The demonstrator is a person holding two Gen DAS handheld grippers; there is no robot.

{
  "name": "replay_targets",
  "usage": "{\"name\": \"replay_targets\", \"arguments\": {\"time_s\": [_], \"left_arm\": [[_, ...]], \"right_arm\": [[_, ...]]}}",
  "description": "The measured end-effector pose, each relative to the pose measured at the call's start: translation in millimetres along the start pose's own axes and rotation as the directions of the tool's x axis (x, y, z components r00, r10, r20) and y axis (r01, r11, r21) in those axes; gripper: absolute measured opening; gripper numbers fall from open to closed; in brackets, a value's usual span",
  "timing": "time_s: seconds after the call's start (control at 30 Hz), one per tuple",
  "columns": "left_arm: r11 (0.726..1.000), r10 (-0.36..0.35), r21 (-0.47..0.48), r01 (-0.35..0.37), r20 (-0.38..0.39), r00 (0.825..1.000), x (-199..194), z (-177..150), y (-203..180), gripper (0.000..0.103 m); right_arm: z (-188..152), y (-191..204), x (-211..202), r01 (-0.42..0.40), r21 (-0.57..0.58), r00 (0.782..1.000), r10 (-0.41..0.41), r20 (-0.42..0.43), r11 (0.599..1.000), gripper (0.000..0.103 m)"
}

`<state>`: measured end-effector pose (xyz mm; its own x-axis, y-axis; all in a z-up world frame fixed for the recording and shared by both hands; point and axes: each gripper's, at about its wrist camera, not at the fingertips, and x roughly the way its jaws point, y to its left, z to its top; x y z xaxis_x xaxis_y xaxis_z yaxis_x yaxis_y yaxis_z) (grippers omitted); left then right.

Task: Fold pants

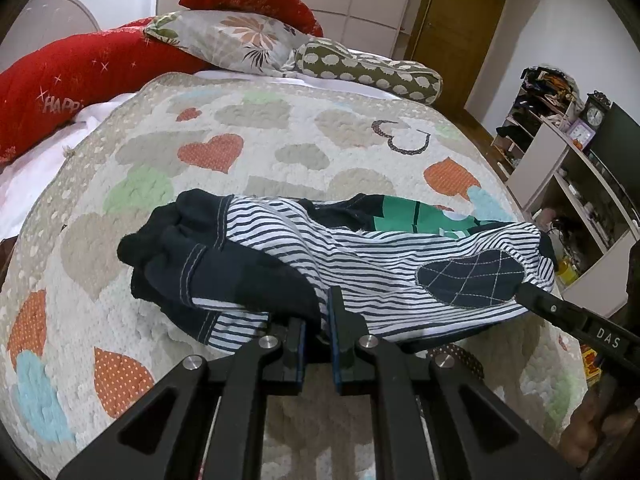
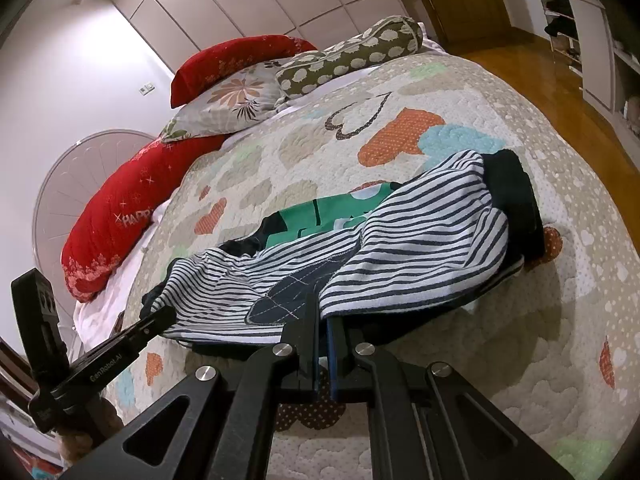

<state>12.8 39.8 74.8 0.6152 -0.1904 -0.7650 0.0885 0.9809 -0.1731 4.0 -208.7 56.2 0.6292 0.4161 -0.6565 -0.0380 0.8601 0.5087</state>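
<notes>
Pants [image 1: 360, 256], one pair; two claws clamped on.

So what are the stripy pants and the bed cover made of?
The stripy pants look like soft knit cotton, matte: they drape and crumple, with visible stitching. The bed cover looks like quilted cotton, puffy and bumpy from its stitch lines. I can't be sure of the fibre.
</notes>
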Motion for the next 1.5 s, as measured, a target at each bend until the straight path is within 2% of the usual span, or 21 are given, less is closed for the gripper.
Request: {"name": "replay_targets", "arguments": {"time_s": [0.37, 0.6, 0.8, 1.0, 1.1, 1.13, 1.2, 1.27, 1.33, 1.37, 1.4, 1.47, 1.5], "left_arm": [[1.000, -0.018, -0.022, 0.018, -0.007, 1.000, 2.1, 6.9, 2.6, 0.009], [0.998, -0.043, -0.045, 0.043, 0.001, 0.999, 11.8, 45.5, 7.3, 0.009], [1.000, -0.016, -0.017, 0.015, -0.018, 1.000, 52.3, 102.9, 8.0, 0.009], [0.998, 0.002, -0.060, -0.010, -0.128, 0.992, 131.6, 157.4, 24.2, 0.011], [0.993, -0.010, -0.118, -0.011, -0.180, 0.984, 159.1, 166.9, 36.5, 0.014], [0.989, -0.026, -0.145, -0.002, -0.189, 0.982, 163.9, 168.4, 41.5, 0.017], [0.978, -0.104, -0.199, 0.067, -0.182, 0.978, 160.6, 171.2, 50.5, 0.018], [0.972, -0.150, -0.205, 0.119, -0.148, 0.977, 147.8, 175.4, 53.9, 0.023], [0.968, -0.175, -0.197, 0.154, -0.091, 0.980, 123.9, 182.5, 57.2, 0.036], [0.968, -0.176, -0.193, 0.161, -0.067, 0.982, 114.6, 185.5, 58.6, 0.041], [0.969, -0.170, -0.186, 0.161, -0.034, 0.985, 100.7, 186.8, 60.6, 0.051], [0.974, -0.150, -0.171, 0.147, -0.005, 0.989, 83.3, 185.6, 64.2, 0.057], [0.978, -0.139, -0.160, 0.136, -0.003, 0.990, 75.8, 182.9, 66.0, 0.059]], "right_arm": [[7.7, 4.5, -0.7, -0.005, -0.018, 1.000, 0.005, 0.010, 1.000, 0.004], [34.0, 14.1, 9.3, 0.006, -0.054, 1.000, -0.004, 0.028, 0.999, 0.004], [77.9, 19.7, 41.0, 0.033, -0.065, 0.999, -0.032, 0.016, 0.997, 0.004], [127.7, 21.3, 96.3, 0.101, -0.073, 0.995, -0.103, -0.015, 0.992, 0.004], [147.2, 21.2, 125.8, 0.135, -0.076, 0.990, -0.137, -0.022, 0.988, 0.005], [151.5, 18.7, 133.7, 0.138, -0.061, 0.990, -0.140, -0.028, 0.989, 0.006], [160.3, 5.3, 148.2, 0.150, 0.014, 0.988, -0.150, -0.046, 0.989, 0.016], [167.7, -10.4, 148.6, 0.127, 0.094, 0.991, -0.123, -0.043, 0.987, 0.019], [174.1, -25.2, 132.9, 0.094, 0.155, 0.995, -0.095, 0.004, 0.983, 0.023], [175.0, -30.2, 123.4, 0.102, 0.167, 0.994, -0.108, 0.031, 0.981, 0.035], [176.1, -36.6, 111.4, 0.117, 0.180, 0.989, -0.131, 0.064, 0.977, 0.055], [181.1, -54.1, 83.4, 0.136, 0.216, 0.979, -0.165, 0.122, 0.967, 0.068], [182.5, -60.1, 74.8, 0.148, 0.227, 0.975, -0.180, 0.129, 0.963, 0.068]]}}
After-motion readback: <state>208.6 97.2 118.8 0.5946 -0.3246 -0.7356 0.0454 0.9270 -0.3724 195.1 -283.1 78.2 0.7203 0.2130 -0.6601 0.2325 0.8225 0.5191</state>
